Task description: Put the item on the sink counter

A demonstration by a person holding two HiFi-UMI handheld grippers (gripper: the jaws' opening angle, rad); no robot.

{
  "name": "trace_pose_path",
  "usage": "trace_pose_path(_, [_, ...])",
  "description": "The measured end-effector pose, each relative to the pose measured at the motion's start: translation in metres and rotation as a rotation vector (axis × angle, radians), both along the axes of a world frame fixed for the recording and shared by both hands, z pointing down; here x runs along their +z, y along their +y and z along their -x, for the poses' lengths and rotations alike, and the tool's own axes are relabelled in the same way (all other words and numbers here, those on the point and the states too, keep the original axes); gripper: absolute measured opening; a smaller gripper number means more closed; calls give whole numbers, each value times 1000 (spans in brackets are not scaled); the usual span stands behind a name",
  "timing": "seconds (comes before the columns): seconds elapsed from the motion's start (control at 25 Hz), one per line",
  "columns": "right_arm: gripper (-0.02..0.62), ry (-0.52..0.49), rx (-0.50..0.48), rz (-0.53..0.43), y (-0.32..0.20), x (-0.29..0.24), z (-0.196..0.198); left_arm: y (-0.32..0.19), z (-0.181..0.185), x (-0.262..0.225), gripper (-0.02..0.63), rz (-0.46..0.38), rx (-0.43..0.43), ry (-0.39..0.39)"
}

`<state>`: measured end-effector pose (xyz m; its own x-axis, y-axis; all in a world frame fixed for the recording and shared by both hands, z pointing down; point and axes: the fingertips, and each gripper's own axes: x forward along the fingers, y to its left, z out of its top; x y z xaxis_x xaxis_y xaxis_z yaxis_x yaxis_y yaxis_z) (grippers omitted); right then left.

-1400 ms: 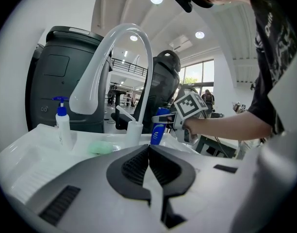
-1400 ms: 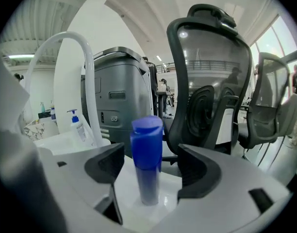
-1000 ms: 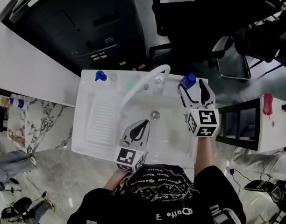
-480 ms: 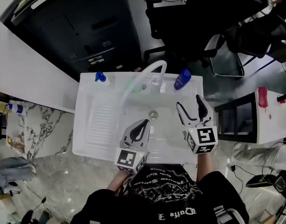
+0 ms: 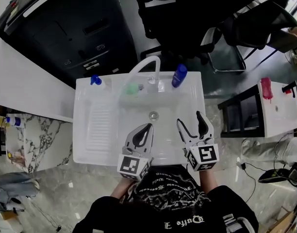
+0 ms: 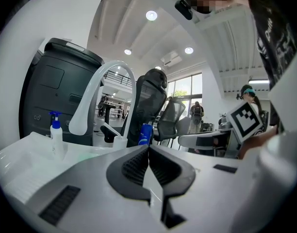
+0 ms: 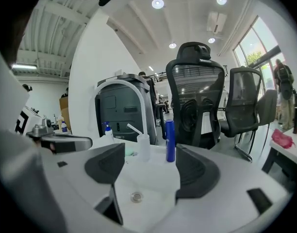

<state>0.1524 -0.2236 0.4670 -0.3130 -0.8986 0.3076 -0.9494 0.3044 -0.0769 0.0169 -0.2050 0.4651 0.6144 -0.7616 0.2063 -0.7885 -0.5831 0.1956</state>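
A blue bottle [image 5: 178, 75] stands upright on the back ledge of the white sink [image 5: 85, 130], right of the faucet [image 5: 141, 67]; the right gripper view shows the blue bottle [image 7: 170, 141] beyond the open jaws. My right gripper [image 5: 189, 124] is open and empty over the basin's front right, well short of the bottle. Over the basin's front middle, my left gripper [image 5: 141, 135] is shut with nothing between its fingers. The left gripper view also catches the blue bottle [image 6: 145, 134] past the shut jaws.
A pump bottle with a blue top [image 5: 95, 80] stands at the sink's back left, a green item [image 5: 133, 88] lies beside the faucet, and a drain [image 5: 153, 115] sits mid-basin. Office chairs [image 5: 197, 23] and a dark machine [image 5: 61, 38] stand behind. A side table [image 5: 279, 106] is at right.
My right gripper let go of the blue bottle on the back ledge and drew back toward me, open. The left gripper stayed put.
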Motion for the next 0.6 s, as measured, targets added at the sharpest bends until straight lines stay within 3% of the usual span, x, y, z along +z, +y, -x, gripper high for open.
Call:
trace_pose_path(0.44, [311, 39, -6, 19, 34, 13, 3, 23, -2, 5, 6, 1, 16, -6])
trace_pose_path(0.6, [232, 39, -7, 16, 40, 12, 5, 28, -4, 4, 6, -5, 27, -4])
